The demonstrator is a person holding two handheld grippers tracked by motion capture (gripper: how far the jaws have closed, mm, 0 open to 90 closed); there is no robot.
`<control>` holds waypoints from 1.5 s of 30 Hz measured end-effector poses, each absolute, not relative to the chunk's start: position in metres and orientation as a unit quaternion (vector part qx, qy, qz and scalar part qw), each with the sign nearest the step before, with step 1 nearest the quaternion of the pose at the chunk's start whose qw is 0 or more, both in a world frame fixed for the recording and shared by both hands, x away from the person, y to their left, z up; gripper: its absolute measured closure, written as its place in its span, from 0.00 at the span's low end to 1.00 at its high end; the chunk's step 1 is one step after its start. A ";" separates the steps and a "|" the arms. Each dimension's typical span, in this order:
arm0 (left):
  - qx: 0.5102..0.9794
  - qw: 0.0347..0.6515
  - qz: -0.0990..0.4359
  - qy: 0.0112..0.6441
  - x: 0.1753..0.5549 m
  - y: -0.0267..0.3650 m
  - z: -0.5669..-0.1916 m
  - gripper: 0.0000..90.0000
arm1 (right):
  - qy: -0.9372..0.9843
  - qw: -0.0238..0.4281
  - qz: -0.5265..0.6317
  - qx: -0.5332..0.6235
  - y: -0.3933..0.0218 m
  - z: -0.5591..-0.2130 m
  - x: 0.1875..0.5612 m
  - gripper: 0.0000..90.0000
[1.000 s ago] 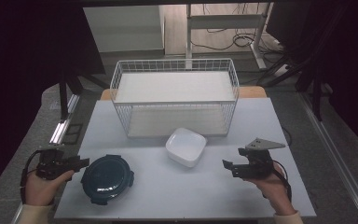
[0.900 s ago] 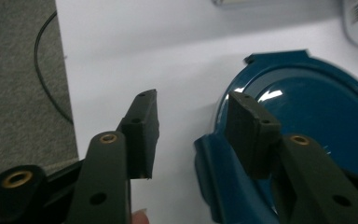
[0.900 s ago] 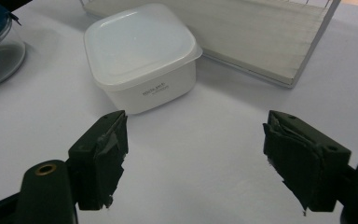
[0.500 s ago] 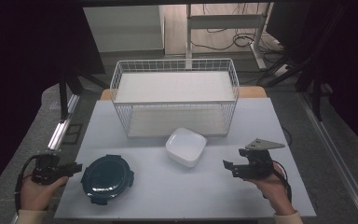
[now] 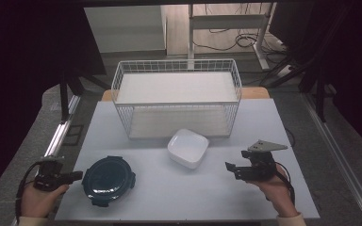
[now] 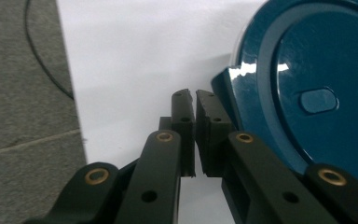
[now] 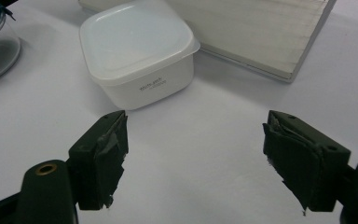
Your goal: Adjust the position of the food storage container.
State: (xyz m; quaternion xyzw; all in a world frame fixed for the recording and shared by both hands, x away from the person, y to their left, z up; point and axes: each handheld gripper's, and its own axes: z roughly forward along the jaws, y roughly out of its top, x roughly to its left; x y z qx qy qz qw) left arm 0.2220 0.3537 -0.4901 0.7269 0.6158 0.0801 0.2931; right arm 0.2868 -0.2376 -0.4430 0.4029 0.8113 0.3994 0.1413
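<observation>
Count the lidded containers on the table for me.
2: a round dark-blue container at front left beside the left gripper, and a white square container mid-table before the wire basket.

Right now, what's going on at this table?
A person sits at a white table with a grasping tool in each hand. The left tool has just been closing; its jaws are nearly together with nothing between them, beside a round dark-blue lidded container. The right tool hangs open, facing a square white lidded container. A white wire basket stands behind.
</observation>
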 end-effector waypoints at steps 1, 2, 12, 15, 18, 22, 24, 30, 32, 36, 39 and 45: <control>0.728 0.294 0.078 0.615 0.222 0.353 -0.491 0.98 | 0.811 0.142 0.399 0.403 -0.238 -0.443 0.287 0.24; 0.729 0.295 0.077 0.613 0.222 0.352 -0.491 0.98 | 0.811 0.142 0.399 0.403 -0.238 -0.443 0.287 0.24; 0.730 0.291 0.088 0.612 0.223 0.345 -0.491 1.00 | 0.810 0.144 0.401 0.403 -0.238 -0.443 0.287 0.24; 0.730 0.290 0.088 0.613 0.223 0.344 -0.490 1.00 | 0.811 0.143 0.399 0.403 -0.237 -0.443 0.287 0.24; 0.732 0.290 0.087 0.611 0.224 0.341 -0.490 1.00 | 0.812 0.143 0.399 0.402 -0.236 -0.444 0.288 0.24; 0.735 0.292 0.083 0.606 0.224 0.335 -0.490 1.00 | 0.811 0.146 0.400 0.401 -0.236 -0.443 0.287 0.24; 0.737 0.292 0.083 0.604 0.225 0.330 -0.490 1.00 | 0.811 0.146 0.400 0.401 -0.236 -0.443 0.287 0.24; 0.750 0.302 0.074 0.584 0.228 0.309 -0.489 1.00 | 0.810 0.146 0.402 0.401 -0.237 -0.442 0.287 0.24; 0.751 0.307 0.073 0.580 0.229 0.304 -0.490 1.00 | 0.811 0.147 0.402 0.399 -0.236 -0.442 0.287 0.24; 0.755 0.310 0.071 0.574 0.229 0.296 -0.490 1.00 | 0.810 0.146 0.404 0.398 -0.237 -0.441 0.287 0.24; 0.759 0.315 0.065 0.566 0.230 0.287 -0.491 1.00 | 0.810 0.145 0.404 0.400 -0.237 -0.441 0.287 0.24; 0.764 0.322 0.059 0.556 0.231 0.274 -0.491 1.00 | 0.811 0.142 0.403 0.398 -0.236 -0.442 0.287 0.24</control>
